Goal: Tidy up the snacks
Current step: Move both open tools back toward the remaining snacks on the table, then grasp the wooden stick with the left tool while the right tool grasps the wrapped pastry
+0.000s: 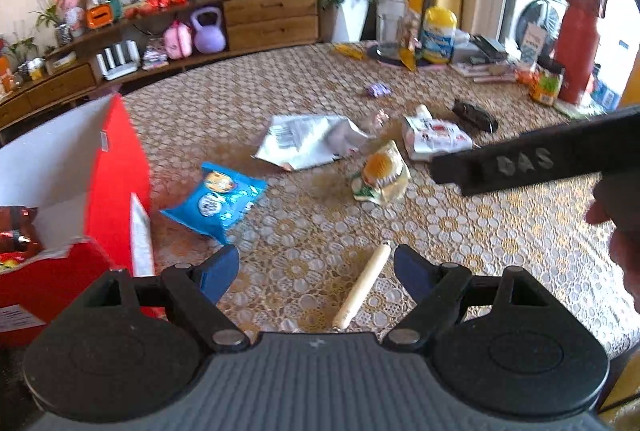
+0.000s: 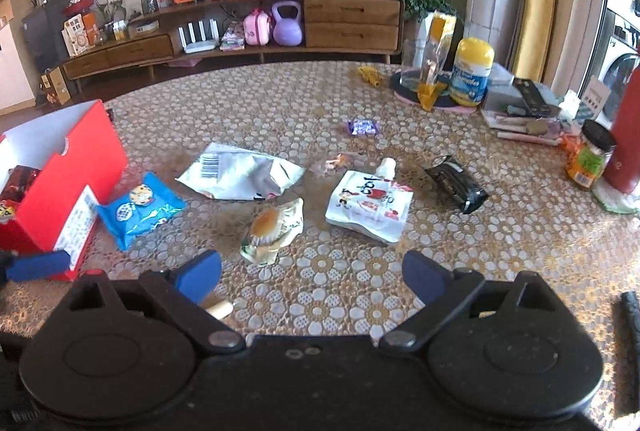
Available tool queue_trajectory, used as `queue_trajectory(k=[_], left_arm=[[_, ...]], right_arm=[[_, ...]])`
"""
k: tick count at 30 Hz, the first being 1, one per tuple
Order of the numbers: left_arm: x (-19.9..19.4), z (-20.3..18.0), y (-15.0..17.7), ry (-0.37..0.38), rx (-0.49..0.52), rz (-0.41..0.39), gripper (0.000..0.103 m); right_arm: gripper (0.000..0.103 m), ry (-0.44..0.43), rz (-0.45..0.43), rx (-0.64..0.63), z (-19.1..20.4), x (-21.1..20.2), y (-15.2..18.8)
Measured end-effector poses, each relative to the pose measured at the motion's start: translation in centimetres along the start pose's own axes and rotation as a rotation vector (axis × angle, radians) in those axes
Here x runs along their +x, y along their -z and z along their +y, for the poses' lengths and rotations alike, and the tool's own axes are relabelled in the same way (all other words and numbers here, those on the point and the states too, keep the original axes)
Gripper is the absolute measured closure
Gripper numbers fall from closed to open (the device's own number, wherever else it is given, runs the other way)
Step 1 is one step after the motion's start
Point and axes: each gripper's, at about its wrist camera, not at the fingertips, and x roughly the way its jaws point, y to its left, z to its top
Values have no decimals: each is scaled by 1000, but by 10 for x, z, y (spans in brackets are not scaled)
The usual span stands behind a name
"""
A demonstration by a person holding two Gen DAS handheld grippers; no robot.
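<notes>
My left gripper (image 1: 316,271) is open and empty, low over the table; a cream sausage stick (image 1: 362,287) lies between its fingers. My right gripper (image 2: 312,277) is open and empty above the table, just short of a clear-wrapped bun (image 2: 272,231). A red box (image 1: 112,183) stands at the left with red packets inside; it also shows in the right wrist view (image 2: 76,167). Beside it lies a blue cookie pack (image 1: 216,201). Further off lie a silver bag (image 2: 240,173), a white drink pouch (image 2: 370,207), a black packet (image 2: 456,185) and a purple candy (image 2: 363,127).
The lace-patterned table (image 2: 440,271) carries a red thermos (image 1: 578,43), a jar (image 2: 592,159), a yellow-lidded tub (image 2: 470,73), books and a tray at the far right. The right gripper's body (image 1: 540,159) crosses the left wrist view. A wooden sideboard (image 2: 352,19) stands behind.
</notes>
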Motion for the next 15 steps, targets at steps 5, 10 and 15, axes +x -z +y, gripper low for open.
queue_trajectory(k=[5,10,15], left_arm=[[19,-2,6,16,21,25,18],[35,-6,10,60,49,61,37],[43,-11,15,108,94,71,43]], right_arm=[[13,-7,30,-2,4,27,-6],[21,-23,58,-18,11,51,-9],[26,-22,72,-27,18,72,-11]])
